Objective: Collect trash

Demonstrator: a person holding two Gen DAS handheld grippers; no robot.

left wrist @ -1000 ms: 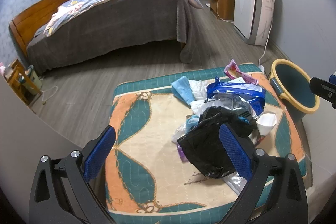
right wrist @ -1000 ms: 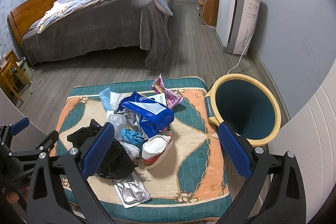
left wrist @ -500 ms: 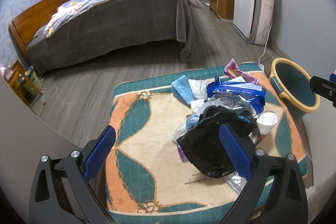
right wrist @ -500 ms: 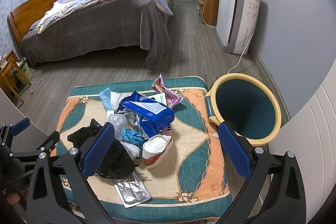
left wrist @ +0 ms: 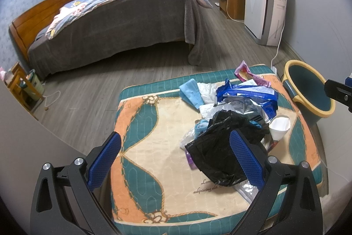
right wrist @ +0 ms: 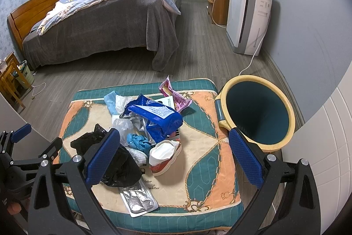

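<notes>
A heap of trash lies on a patterned cushion (right wrist: 204,160): a black plastic bag (left wrist: 217,153) (right wrist: 118,166), a blue foil wrapper (right wrist: 158,118) (left wrist: 248,94), a pink packet (right wrist: 176,98), a silver foil pack (right wrist: 138,199), a white paper cup (right wrist: 162,151) and a crumpled blue glove (right wrist: 138,141). A teal bin with a yellow rim (right wrist: 257,109) (left wrist: 310,89) stands right of the cushion. My left gripper (left wrist: 176,160) hovers open over the cushion's near left. My right gripper (right wrist: 173,158) hangs open above the near edge, with nothing between its fingers.
A bed with a grey cover (right wrist: 99,21) fills the far left of the room. A white air purifier (right wrist: 248,14) and a wooden cabinet (right wrist: 217,3) stand along the right wall, with a cable on the floor. Small wooden chairs (right wrist: 11,83) sit at far left.
</notes>
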